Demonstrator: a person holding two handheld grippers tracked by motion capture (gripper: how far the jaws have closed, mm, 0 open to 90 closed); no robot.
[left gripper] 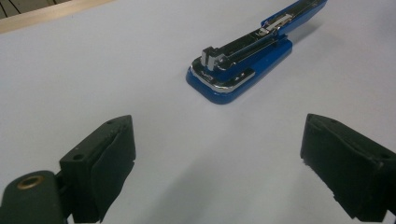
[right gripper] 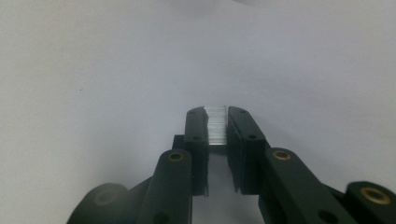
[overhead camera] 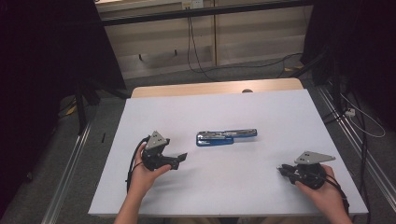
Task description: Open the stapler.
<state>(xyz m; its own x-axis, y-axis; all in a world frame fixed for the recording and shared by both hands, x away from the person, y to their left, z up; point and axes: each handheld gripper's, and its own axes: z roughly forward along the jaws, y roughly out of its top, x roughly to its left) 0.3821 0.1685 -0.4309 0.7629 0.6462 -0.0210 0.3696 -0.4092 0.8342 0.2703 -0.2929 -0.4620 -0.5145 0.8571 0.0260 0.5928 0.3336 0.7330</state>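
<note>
Jaws on your right gripper (right gripper: 217, 135) stood nearly together, pinching a small strip of silvery staples (right gripper: 216, 127) between the pads at their very tips. Nothing but the bare white table (right gripper: 93, 70) lay ahead of that pair. From above, the same gripper (overhead camera: 282, 170) sat in your right hand (overhead camera: 327, 193), its tips pointing toward the other hand.

Your left gripper (left gripper: 217, 154) had its jaws spread wide, with only table surface between the two black pads and nothing in their hold. Ahead of that gap and a little toward the right-hand jaw lay the blue stapler (left gripper: 252, 51), swung open so that its chrome magazine faced up, lying well apart from both pads. In the high view your left hand (overhead camera: 145, 173) held that gripper (overhead camera: 181, 158) low over the table, the stapler (overhead camera: 226, 137) just beyond its tips, somewhat nearer to it than to your right gripper.
</note>
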